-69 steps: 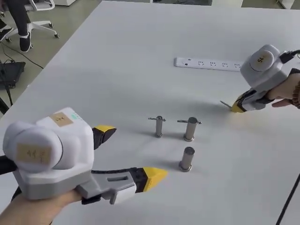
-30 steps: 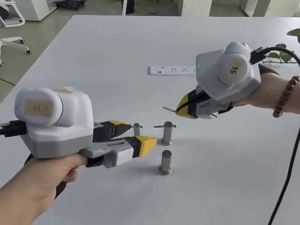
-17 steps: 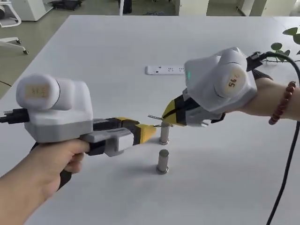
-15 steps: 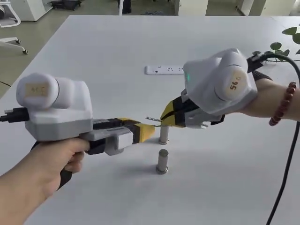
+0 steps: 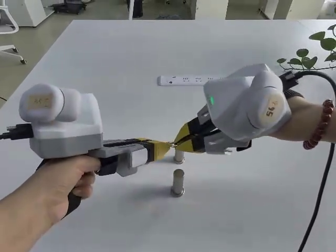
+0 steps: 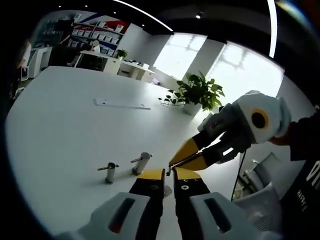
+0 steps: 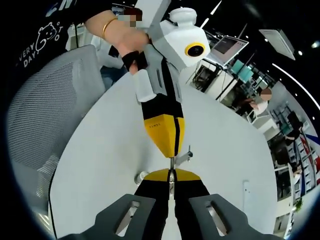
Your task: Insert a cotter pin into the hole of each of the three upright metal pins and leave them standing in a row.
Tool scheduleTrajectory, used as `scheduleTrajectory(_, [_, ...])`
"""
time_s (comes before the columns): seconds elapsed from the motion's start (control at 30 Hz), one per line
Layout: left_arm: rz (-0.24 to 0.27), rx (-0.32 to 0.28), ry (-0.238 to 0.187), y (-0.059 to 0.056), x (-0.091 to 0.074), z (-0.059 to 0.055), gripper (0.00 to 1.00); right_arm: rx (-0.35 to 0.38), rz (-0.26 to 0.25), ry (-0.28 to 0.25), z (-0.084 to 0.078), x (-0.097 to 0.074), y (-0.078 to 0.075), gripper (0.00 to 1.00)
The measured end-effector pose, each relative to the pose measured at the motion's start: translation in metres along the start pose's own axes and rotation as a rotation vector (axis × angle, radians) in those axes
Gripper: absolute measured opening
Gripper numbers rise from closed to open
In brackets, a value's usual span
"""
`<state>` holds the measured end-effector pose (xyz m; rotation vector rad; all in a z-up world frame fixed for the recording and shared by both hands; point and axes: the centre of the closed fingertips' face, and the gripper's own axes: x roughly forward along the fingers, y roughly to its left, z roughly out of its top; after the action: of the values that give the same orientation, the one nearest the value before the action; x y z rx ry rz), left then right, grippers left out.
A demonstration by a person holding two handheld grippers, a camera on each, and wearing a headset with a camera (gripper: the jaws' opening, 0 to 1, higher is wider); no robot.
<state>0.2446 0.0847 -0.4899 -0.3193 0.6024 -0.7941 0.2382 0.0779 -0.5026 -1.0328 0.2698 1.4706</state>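
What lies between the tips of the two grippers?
A thin cotter pin spans the gap, its ends pinched by the right gripper and the left gripper. The right gripper view shows it most clearly.

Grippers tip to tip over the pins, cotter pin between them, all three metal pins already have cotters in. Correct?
Not all three. The left gripper view shows cotters in two, the far-left pin and the middle pin; the head view shows the near pin bare. The rest holds: left gripper and right gripper tip to tip, cotter pin between.
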Motion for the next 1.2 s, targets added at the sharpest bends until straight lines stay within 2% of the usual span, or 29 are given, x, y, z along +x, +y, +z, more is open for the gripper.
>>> scheduleTrajectory(0.23, [-0.008,-0.005,0.003,-0.0028,0.0009,-0.001,0.02,-0.006,-0.011,0.0,0.0009,-0.0018,0.0003,0.0])
scheduleTrajectory(0.47, [-0.007,0.023,0.007,-0.0039,0.0006,-0.0031,0.01,-0.005,-0.016,-0.009,0.0021,-0.0005,0.0024,0.0])
scheduleTrajectory(0.53, [-0.01,0.055,0.002,-0.0052,0.0003,-0.0024,0.01,0.057,-0.018,-0.019,0.0023,-0.0009,0.0027,0.0])
scheduleTrajectory(0.6, [-0.002,0.095,-0.004,-0.0059,0.0003,-0.0007,0.01,0.06,-0.019,-0.034,0.002,-0.002,0.0006,0.0])
scheduleTrajectory(0.63, [-0.002,0.099,-0.005,-0.0067,0.0001,0.0,0.0,0.087,-0.03,-0.044,0.0023,-0.0022,-0.001,0.0])
scheduleTrajectory(0.67, [-0.002,0.098,-0.003,-0.0068,0.0001,0.0,0.0,0.115,-0.019,-0.051,0.0025,-0.0021,0.0011,0.0])
scheduleTrajectory(0.9, [0.0,0.109,0.0,-0.0064,0.0,0.0012,0.0,0.116,-0.031,-0.056,0.0036,-0.004,0.0005,0.0])
scheduleTrajectory(1.0, [0.019,0.14,0.013,-0.0022,-0.0015,-0.0002,0.0,0.188,-0.021,-0.083,0.0008,-0.004,-0.0002,0.0])
scheduleTrajectory(1.07, [0.02,0.15,0.02,-0.0016,-0.003,-0.0018,0.0,0.28,-0.019,-0.114,-0.0016,-0.0051,-0.0021,0.02])
scheduleTrajectory(1.1, [0.016,0.154,0.022,-0.0021,-0.0041,-0.0027,0.0,0.327,0.005,-0.146,0.0011,-0.0058,0.0001,0.03])
scheduleTrajectory(1.13, [0.018,0.167,0.024,-0.0018,-0.0052,-0.0035,0.0,0.411,0.025,-0.182,0.0052,-0.0078,0.002,0.03])
scheduleTrajectory(1.2, [0.026,0.197,0.033,-0.0001,-0.0073,-0.0052,0.0,0.484,0.036,-0.211,0.006,-0.0098,0.001,0.06])
